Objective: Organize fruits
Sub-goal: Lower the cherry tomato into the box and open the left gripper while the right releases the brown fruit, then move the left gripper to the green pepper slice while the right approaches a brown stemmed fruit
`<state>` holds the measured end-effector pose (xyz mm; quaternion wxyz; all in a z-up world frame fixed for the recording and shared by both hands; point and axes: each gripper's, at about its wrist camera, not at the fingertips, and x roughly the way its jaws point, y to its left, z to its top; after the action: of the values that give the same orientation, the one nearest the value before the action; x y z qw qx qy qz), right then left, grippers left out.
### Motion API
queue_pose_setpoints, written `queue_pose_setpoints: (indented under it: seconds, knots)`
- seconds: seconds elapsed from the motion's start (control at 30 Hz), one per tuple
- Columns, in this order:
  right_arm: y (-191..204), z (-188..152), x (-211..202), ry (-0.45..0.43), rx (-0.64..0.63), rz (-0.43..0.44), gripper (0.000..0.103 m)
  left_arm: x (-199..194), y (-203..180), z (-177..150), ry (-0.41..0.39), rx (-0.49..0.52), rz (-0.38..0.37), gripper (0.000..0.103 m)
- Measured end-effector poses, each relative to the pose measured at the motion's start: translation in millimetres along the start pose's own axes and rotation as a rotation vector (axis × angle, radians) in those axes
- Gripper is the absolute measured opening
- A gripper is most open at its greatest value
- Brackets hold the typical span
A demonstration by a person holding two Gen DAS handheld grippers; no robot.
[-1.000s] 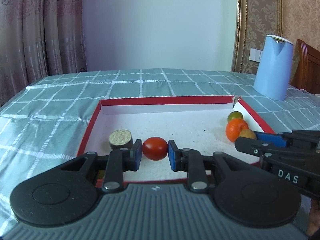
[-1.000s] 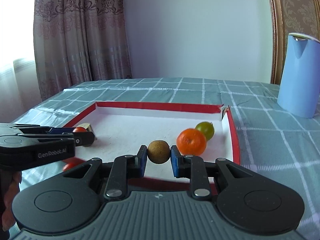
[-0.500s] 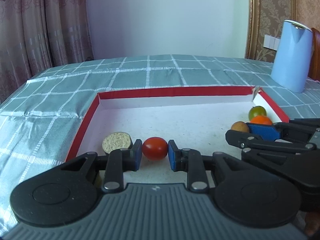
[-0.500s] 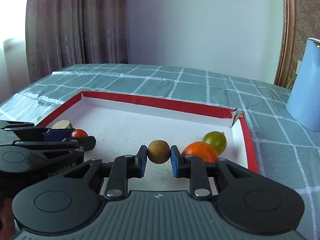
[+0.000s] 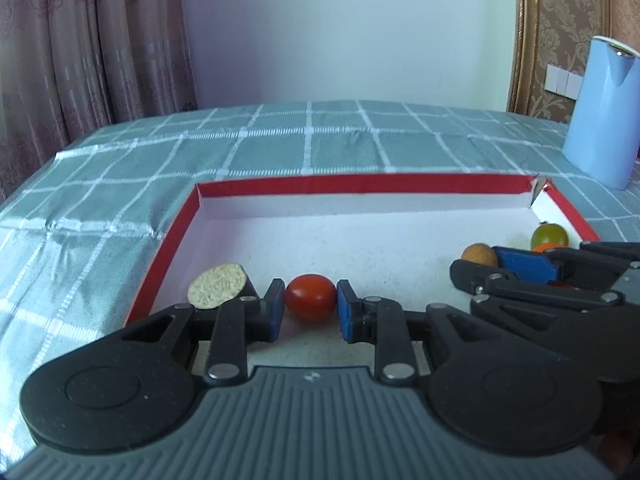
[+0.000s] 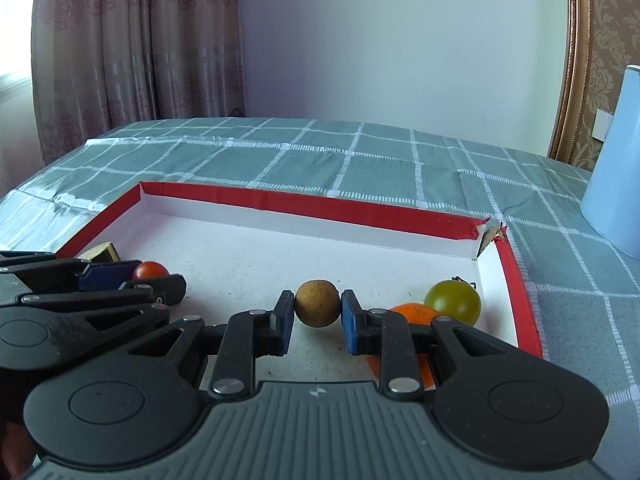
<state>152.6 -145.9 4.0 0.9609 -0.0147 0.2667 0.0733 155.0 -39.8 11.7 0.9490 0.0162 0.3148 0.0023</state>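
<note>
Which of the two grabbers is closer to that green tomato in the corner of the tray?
The right. The right gripper, shut on the brown fruit, sits just beside the green tomato. The left gripper, holding the red tomato, is at the tray's opposite side.

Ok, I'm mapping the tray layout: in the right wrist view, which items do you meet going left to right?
Left gripper shut on the red tomato → brown round fruit in the right gripper → green tomato → blue jug.
</note>
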Motion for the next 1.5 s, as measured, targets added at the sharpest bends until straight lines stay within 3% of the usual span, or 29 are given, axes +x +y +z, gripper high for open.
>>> queue_pose_setpoints:
  seconds: [0.23,0.3,0.37,0.67,0.77,0.93,1.17,1.33,1.5]
  knots:
    - [1,0,1,-0.001,-0.002,0.000,0.024,-1,0,-1,-0.004,-0.002,0.000,0.026]
    - [1,0,0,-0.002,0.001,0.004,0.024,-1,0,-1,-0.006,-0.004,0.002,0.031]
    - [2,-1,0,-0.002,-0.003,-0.002,0.024,0,0,-1,-0.005,-0.002,0.004,0.041]
    - [1,-3,-6,-0.012,-0.002,-0.007,0.025,-4,8,-3,-0.010,-0.024,-0.002,0.062]
    - [-6,-7,-13,-0.021,0.021,0.021,0.025,-11,12,-5,-0.030,-0.038,-0.012,0.075]
    - [-13,-11,-26,-0.040,0.045,0.030,0.035,-23,17,-11,-0.049,-0.033,-0.054,0.081]
    - [-19,-20,-54,-0.117,0.073,0.039,0.063,-51,28,-30,-0.090,-0.034,-0.131,0.092]
    - [-19,-33,-74,-0.151,0.077,0.064,0.064,-66,33,-37,-0.128,-0.047,-0.152,0.093]
    - [-12,-57,-109,-0.228,0.050,0.147,0.064,-80,45,-45,-0.184,-0.082,-0.070,0.100]
